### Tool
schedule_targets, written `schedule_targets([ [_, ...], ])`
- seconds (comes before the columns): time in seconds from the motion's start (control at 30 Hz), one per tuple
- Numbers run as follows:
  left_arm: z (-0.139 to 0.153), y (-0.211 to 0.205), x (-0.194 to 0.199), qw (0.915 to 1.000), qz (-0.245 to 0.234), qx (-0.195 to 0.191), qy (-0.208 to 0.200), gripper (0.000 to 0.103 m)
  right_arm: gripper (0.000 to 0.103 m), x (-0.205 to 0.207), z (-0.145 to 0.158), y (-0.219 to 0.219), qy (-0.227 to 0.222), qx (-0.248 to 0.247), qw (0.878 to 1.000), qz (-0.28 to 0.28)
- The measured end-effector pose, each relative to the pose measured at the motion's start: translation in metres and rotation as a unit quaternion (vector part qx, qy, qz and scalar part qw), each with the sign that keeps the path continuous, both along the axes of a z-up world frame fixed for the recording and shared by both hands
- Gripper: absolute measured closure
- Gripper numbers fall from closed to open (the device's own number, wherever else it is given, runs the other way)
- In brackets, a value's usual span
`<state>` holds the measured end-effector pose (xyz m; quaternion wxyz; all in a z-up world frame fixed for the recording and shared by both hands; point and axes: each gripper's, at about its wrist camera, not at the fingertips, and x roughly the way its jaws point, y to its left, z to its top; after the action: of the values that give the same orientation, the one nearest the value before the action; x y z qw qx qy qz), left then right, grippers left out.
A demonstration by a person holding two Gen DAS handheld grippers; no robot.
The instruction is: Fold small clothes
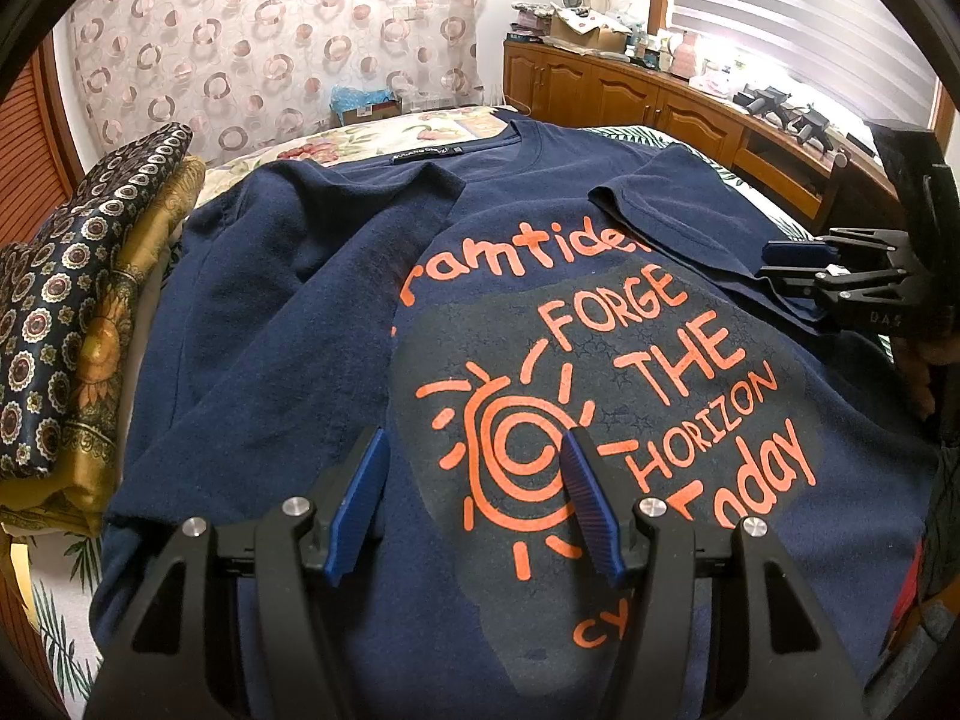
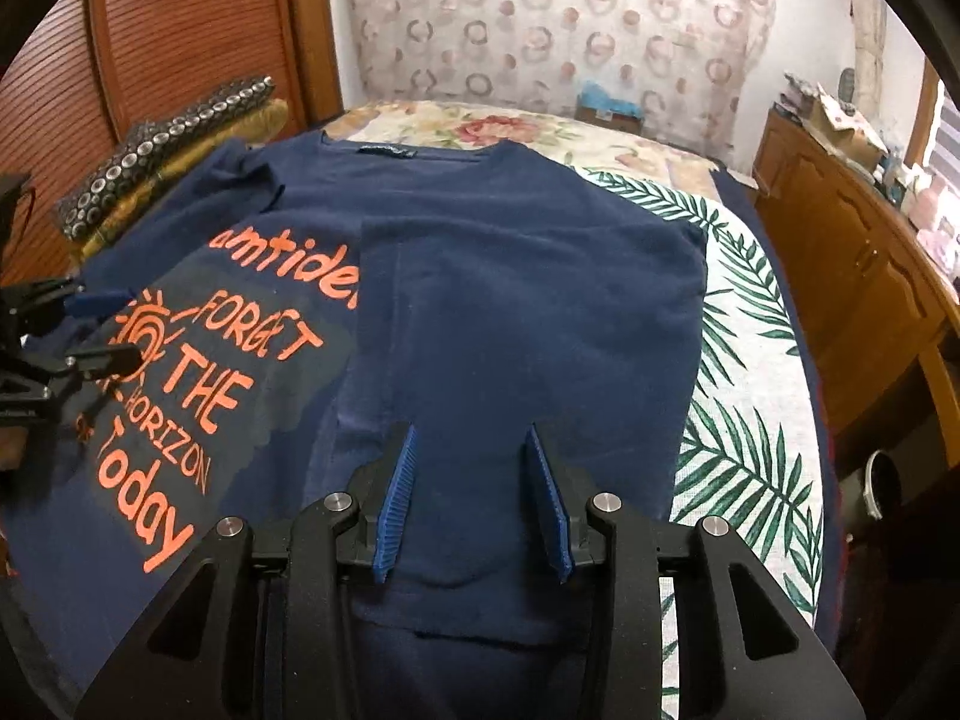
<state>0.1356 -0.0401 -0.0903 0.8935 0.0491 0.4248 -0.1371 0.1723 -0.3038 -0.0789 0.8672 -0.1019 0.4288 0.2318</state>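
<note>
A navy T-shirt [image 1: 288,324] with orange print lies flat on the bed, collar at the far end. Both side parts are folded in over the front; the right one [image 2: 528,324] covers part of the print. My left gripper [image 1: 474,456] is open and empty, hovering over the sun print. It shows at the left edge of the right wrist view [image 2: 114,330]. My right gripper [image 2: 471,450] is open and empty above the folded right part. It shows at the right of the left wrist view [image 1: 798,270], by the folded sleeve.
A stack of folded patterned cloths [image 1: 72,324] lies left of the shirt. The bed sheet [image 2: 738,360] has a green leaf print. A wooden cabinet [image 1: 648,102] with clutter runs along the right. A patterned curtain [image 1: 270,36] hangs behind the bed.
</note>
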Motion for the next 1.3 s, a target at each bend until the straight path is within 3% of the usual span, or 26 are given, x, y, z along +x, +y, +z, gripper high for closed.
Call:
schedule_targets([
  [0.17,0.008,0.009,-0.007,0.9999,0.008,-0.005,-0.011,0.044,0.062,-0.001,-0.001,0.001,-0.006,-0.009,1.000,0.001],
  [0.33,0.035,0.037,-0.007,0.9989,0.027,-0.017,-0.034,0.044,0.061,-0.001,-0.001,0.001,-0.004,-0.005,1.000,-0.001],
  [0.5,0.062,0.066,0.019,0.9974,0.044,-0.021,-0.054,0.044,0.057,-0.002,-0.001,0.002,-0.013,-0.018,1.000,-0.006],
  [0.67,0.073,0.080,0.052,0.9975,0.055,-0.008,-0.044,0.044,0.056,-0.001,-0.001,0.002,-0.010,-0.015,1.000,-0.009],
  [1.03,0.053,0.083,0.128,0.9970,0.077,-0.011,0.008,0.044,0.055,-0.002,-0.001,0.004,-0.010,-0.014,1.000,-0.012],
  [1.3,0.029,0.075,0.164,0.9936,0.096,0.045,0.041,0.045,0.055,-0.002,-0.002,0.003,-0.010,-0.014,1.000,-0.012],
])
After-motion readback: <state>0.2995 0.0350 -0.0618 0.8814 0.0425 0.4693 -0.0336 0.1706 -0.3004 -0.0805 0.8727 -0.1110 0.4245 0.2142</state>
